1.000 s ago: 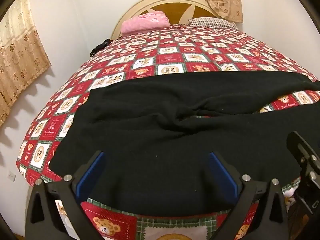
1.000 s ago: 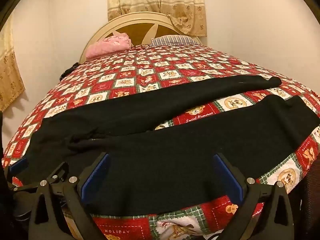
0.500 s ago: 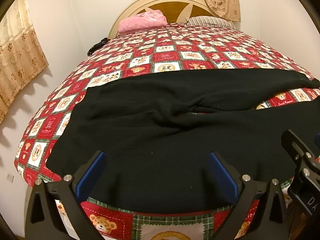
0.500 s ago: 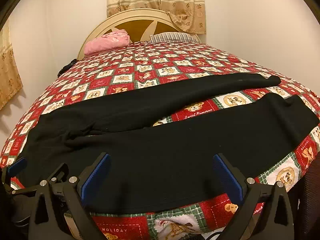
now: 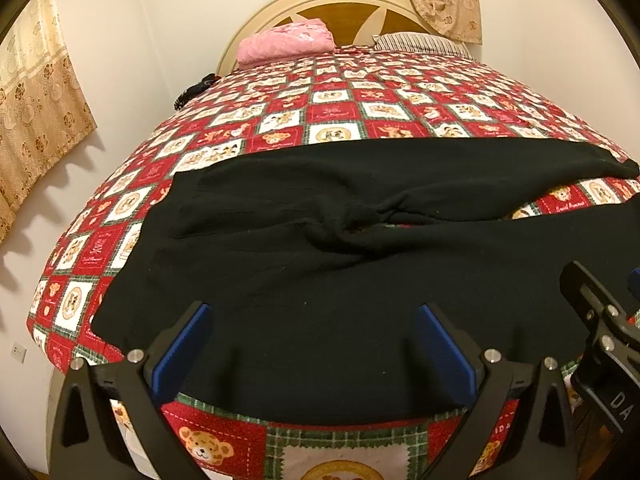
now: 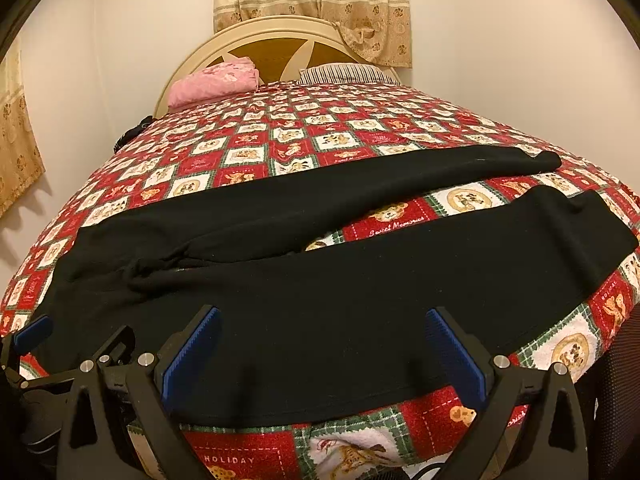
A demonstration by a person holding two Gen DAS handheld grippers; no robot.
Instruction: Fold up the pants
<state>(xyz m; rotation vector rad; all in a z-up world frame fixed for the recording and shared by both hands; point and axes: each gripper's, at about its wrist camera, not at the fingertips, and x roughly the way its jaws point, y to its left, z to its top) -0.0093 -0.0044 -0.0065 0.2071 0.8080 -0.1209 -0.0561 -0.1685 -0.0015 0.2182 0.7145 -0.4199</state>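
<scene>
Black pants (image 5: 320, 272) lie spread flat across the near part of the bed, waist to the left, two legs running right with a gap between them (image 6: 360, 280). The crotch is bunched in wrinkles. My left gripper (image 5: 312, 344) is open and empty, hovering over the waist part near the bed's front edge. My right gripper (image 6: 320, 348) is open and empty, over the near leg. The right gripper's body shows at the right edge of the left wrist view (image 5: 600, 328); the left gripper shows at the lower left of the right wrist view (image 6: 72, 360).
The bed has a red, white and green bear-patterned quilt (image 5: 360, 112). A folded pink blanket (image 5: 286, 42) and a striped pillow (image 5: 416, 42) lie at the headboard. A dark item (image 5: 194, 92) lies at the far left bed edge. Walls and curtains surround the bed.
Both grippers have risen and tilted slightly, so the bed sits lower in both views. Both stay open; the pants have not moved.
</scene>
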